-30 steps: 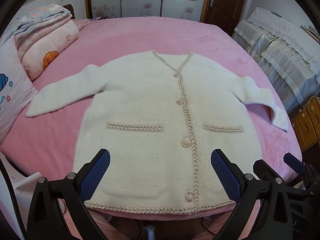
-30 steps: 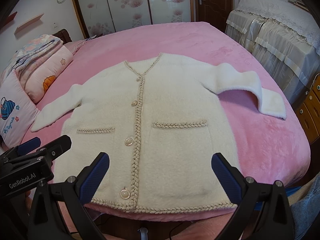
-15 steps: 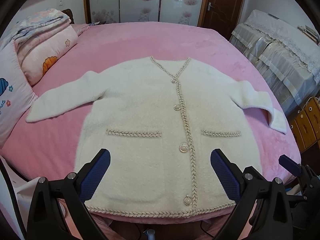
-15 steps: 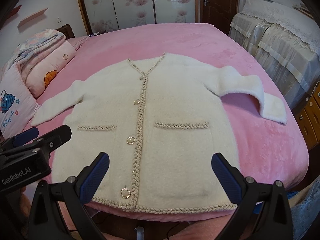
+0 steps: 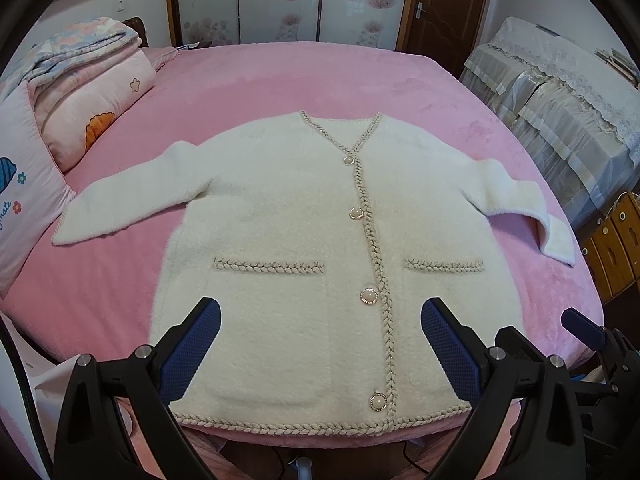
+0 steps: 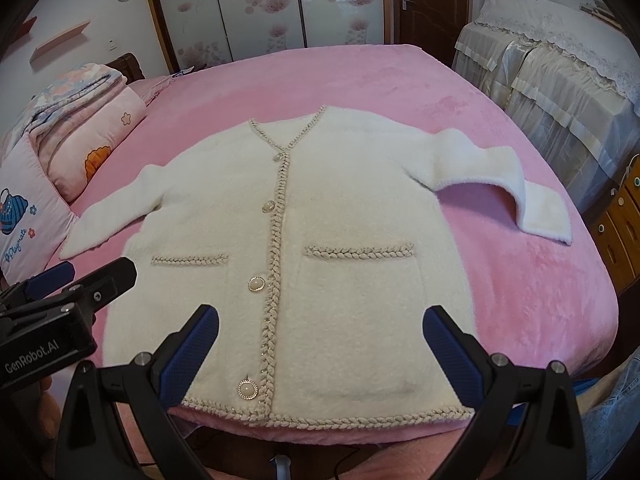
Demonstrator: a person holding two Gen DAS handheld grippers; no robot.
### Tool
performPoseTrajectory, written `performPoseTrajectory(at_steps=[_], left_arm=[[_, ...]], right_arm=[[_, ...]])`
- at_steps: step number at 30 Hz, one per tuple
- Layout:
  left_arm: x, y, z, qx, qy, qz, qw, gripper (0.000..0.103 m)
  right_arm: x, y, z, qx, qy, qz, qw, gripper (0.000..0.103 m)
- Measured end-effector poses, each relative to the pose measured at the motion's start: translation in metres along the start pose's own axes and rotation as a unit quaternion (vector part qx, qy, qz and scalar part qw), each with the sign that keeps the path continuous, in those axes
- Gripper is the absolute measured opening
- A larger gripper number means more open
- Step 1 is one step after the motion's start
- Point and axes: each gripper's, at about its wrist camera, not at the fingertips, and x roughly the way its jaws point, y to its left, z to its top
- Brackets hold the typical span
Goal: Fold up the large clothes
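**A:** Start at the tools. What are they doing?

**B:** The left gripper [image 5: 320, 344] has its jaws spread wide, pinching nothing. Same with the right gripper [image 6: 320, 344]: apart and empty. Both hover over the hem end of the cardigan [image 5: 304, 248], not touching it as far as I can tell.

**A:** And the garment?

**B:** It lies flat, front up and buttoned, on the pink bed [image 5: 280, 80]. The left sleeve [image 5: 132, 196] stretches out towards the pillows [image 5: 96, 108]; the right sleeve [image 6: 500, 184] bends at the elbow, cuff pointing down.

**A:** So how far along?

**B:** I'd say barely started. It's spread out, but no fold is visible. Sleeves and body are all left to do.

**A:** Anything unclear?

**B:** The hem's corners sit behind the gripper fingers, the bed's near edge is cut off, and the cardigan's underside is hidden.
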Motion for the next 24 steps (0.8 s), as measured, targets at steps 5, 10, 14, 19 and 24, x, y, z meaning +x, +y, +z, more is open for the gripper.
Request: performPoseTrajectory(at_steps=[5, 10, 14, 19, 24], left_arm=[[0.001, 0.0, 0.0, 0.001, 0.0, -0.001, 1.0, 0.099], [0.003, -0.003, 0.001, 0.009, -0.001, -0.001, 1.0, 0.099], [0.005, -0.004, 0.005, 0.009, -0.003, 0.001, 1.0, 0.099], [0.008, -0.007, 0.011, 0.007, -0.006, 0.006, 0.9999, 0.099], [0.008, -0.011, 0.023, 0.002, -0.021, 0.009, 0.9997, 0.099]], right_arm=[[0.002, -0.003, 0.0, 0.004, 0.001, 0.001, 1.0, 0.102], [0.003, -0.006, 0.002, 0.004, -0.002, 0.002, 1.0, 0.102], [0.003, -0.007, 0.006, -0.002, -0.008, 0.002, 1.0, 0.102], [0.003, -0.014, 0.015, 0.002, -0.017, 0.005, 1.0, 0.102], [0.0, -0.024, 0.03, 0.003, -0.037, 0.003, 0.999, 0.102]])
